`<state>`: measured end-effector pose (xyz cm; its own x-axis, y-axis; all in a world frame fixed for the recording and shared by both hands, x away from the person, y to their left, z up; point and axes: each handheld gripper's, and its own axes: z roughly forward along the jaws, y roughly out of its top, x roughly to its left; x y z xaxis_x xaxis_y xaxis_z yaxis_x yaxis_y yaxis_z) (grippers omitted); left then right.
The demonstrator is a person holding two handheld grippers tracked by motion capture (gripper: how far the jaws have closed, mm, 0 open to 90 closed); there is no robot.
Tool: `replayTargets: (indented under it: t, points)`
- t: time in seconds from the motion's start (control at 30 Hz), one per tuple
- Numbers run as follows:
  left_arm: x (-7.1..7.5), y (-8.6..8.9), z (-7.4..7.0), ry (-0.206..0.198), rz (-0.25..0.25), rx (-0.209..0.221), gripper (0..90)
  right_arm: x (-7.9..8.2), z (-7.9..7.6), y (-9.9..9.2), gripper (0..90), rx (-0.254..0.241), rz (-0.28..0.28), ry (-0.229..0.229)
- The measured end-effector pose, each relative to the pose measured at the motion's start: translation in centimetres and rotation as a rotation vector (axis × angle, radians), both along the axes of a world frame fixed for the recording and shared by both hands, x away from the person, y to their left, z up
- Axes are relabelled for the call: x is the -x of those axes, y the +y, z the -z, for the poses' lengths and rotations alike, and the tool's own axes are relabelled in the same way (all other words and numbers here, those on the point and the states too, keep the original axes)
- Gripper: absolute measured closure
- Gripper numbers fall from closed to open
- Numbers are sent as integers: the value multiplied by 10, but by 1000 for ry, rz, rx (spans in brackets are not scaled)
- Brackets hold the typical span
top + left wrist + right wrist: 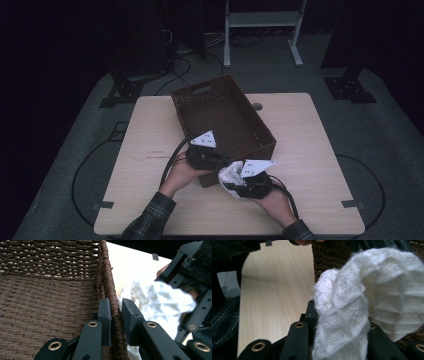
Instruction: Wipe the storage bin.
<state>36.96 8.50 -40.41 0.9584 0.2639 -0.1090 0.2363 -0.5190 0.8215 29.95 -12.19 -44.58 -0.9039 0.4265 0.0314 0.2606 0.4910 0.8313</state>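
We see a brown woven basket (222, 112) on a light wooden table (305, 145). The basket sits near the middle of the table, and its long side runs from about 11 o'clock to 5 o'clock in the high view.

Our left claw (216, 161) is at the near wall of the basket, at about 7 o'clock from the basket's middle. In the left gripper view the two black jaws are almost shut, and they pinch the basket's rim (113, 315) between them. One jaw is inside the basket and the other is outside. So the left claw has hold of the basket wall.

Our right claw (231, 181) is just outside that same near wall, at about 6 o'clock from the basket's middle and at about 4 o'clock from the left claw. It holds a white cloth (229, 174). In the right gripper view the cloth (362, 310) is bunched up and bumpy, with little squares in it. It sits between the two black jaws and puffs out above them. The jaws are partly closed on it.

The cloth is outside the basket, right next to the brown wall. In the left gripper view the cloth (155, 305) is just past the rim, at about 3 o'clock from the left jaws.

A checked sleeve (150, 217) comes in at the bottom of the high view, at about 7 o'clock.
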Motion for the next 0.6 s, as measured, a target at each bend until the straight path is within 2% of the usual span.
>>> replayTargets:
  t: [0.23, 0.47, 0.6]
  points:
    - [0, 0, 0, 0, 1, 0, 767, -9, 16, 6, 699, 41, 3, 41]
    - [0, 0, 0, 1, -3, 4, 768, -15, 33, 10, 699, 102, -1, 79]
    - [0, 0, 0, 1, -3, 4, 767, -14, 36, 12, 698, 121, 1, 85]
